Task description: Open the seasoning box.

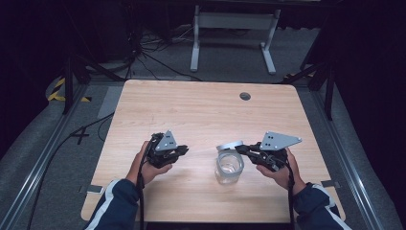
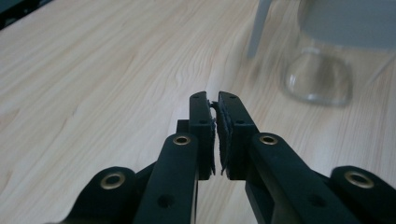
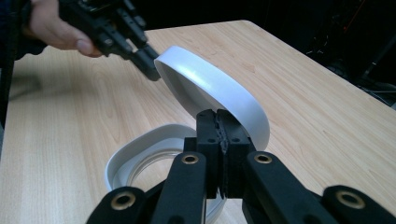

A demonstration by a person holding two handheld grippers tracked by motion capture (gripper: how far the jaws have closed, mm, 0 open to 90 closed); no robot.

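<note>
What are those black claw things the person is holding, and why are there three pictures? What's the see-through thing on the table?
Those are grippers: pinching tools, one in each hand. One picture looks down from above the wooden table. The other two come from little cameras riding on each gripper, looking along its black jaws.

The see-through thing is a glass jar with a white rim, standing on the table. The right gripper is pinching the jar's white lid, holding it lifted and tilted above the open jar. The left gripper has its jaws closed on nothing, and it hovers over the table beside the jar.
</note>
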